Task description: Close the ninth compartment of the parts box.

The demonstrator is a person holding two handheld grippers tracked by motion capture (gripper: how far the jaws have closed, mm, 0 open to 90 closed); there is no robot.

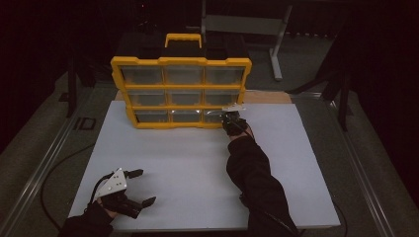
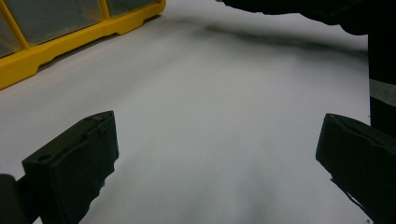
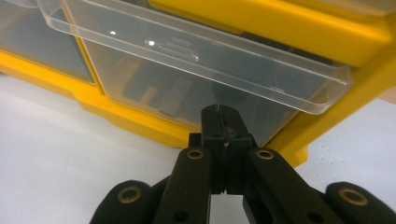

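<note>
A yellow organizer (image 1: 180, 60) with three rows of clear drawers stands upright at the far side of the white board (image 1: 197, 163). My right gripper (image 1: 228, 117) is at the bottom-right drawer (image 1: 217, 115). In the right gripper view its jaws are pressed together, the right gripper (image 3: 223, 119) tip just under that drawer's clear pull lip (image 3: 210, 51). Nothing shows between them. Dark shapes lie behind the drawer front (image 3: 163, 93). My left gripper (image 1: 143, 187) rests open near the board's front left corner, with bare board between the left gripper (image 2: 217, 154) fingers.
The organizer's yellow base (image 2: 56, 44) lies ahead and left of the left gripper. The person's dark sleeve (image 1: 252, 173) reaches across the board's right half. A metal stand (image 1: 276, 44) is behind the table, and a cable (image 1: 59, 168) trails off the left edge.
</note>
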